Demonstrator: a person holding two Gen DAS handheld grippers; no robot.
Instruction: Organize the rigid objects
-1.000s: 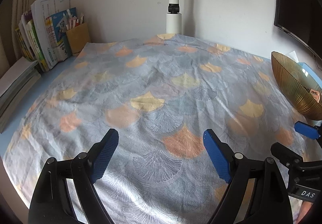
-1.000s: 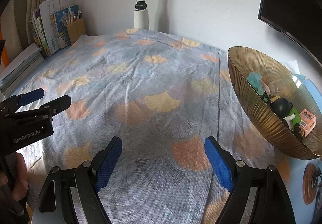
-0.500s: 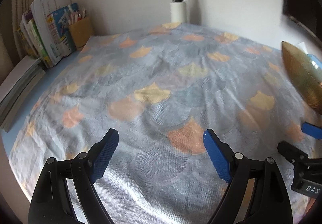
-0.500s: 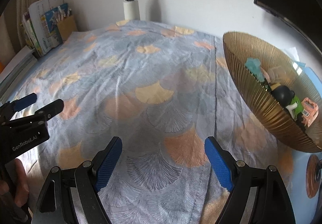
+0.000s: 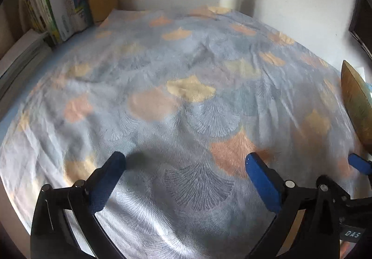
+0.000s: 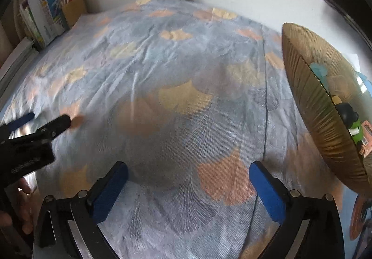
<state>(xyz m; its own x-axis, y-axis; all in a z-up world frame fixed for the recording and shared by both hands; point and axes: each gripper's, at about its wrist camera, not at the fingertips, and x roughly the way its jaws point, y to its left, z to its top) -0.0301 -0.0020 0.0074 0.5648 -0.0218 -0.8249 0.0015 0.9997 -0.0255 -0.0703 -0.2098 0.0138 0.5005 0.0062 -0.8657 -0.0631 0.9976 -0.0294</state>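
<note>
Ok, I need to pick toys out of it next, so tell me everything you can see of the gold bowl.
The gold bowl looks like ribbed, amber-tinted glass or plastic, wide and shallow with fine radial ridges. It stands at the right edge of the patterned cloth, seen nearly side-on. Inside lie small toys: a black figure, a green piece, an orange one, and pale blue and clear ones. Neither gripper touches it.

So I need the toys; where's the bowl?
In the right wrist view, the bowl sits at the cloth's right edge, toys inside.
</note>
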